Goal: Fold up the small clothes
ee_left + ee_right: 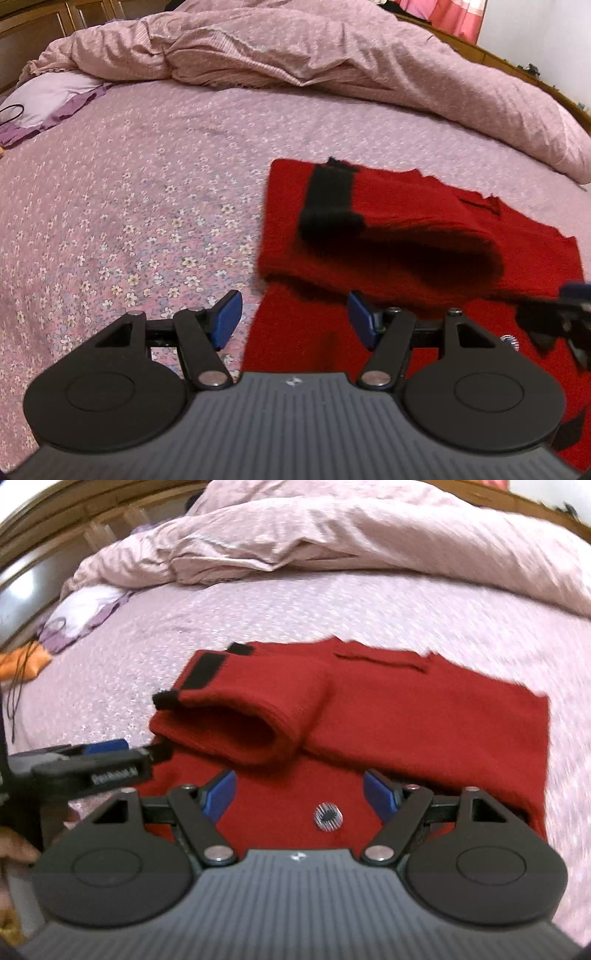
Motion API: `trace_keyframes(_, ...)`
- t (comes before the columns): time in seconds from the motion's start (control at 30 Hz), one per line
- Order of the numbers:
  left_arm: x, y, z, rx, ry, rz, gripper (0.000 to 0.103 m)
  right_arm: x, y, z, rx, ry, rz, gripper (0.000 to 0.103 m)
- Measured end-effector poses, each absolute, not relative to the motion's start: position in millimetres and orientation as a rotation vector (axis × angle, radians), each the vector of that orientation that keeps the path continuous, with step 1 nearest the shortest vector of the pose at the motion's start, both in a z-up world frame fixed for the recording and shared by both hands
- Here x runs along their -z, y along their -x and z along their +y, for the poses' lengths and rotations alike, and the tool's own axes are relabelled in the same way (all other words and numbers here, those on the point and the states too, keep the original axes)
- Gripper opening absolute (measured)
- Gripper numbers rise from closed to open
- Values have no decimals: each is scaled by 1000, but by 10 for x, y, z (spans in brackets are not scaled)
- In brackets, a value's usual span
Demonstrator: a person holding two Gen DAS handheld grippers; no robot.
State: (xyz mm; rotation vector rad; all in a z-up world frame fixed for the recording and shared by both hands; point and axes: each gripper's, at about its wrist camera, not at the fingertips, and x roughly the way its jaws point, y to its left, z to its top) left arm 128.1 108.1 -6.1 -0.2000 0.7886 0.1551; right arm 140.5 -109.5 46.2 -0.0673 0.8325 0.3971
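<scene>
Both wrist views low, close over bed, facing headboard; share red garment and duvet.

We record a red garment with black trim and a silver, striped button. The bedsheet is pink with small white flowers. The duvet is dusty pink. Both the left gripper and the right gripper are black with blue pads.
</scene>
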Motion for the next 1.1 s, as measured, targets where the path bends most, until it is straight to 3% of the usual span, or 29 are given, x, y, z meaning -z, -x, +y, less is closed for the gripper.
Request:
trace_keyframes(0.23, 207, -1401, 1115, -159, 247, 885, 68, -445, -1689, -623, -438, 185, 861, 78)
trace_keyframes(0.63, 238, -1384, 1138, -147, 256, 877, 70, -165, -2203, -215, -425, 305, 916, 79)
trace_keyframes(1.1, 278, -1406, 1082, -124, 225, 871, 78, -52, -2308, -139, -432, 315, 945, 80)
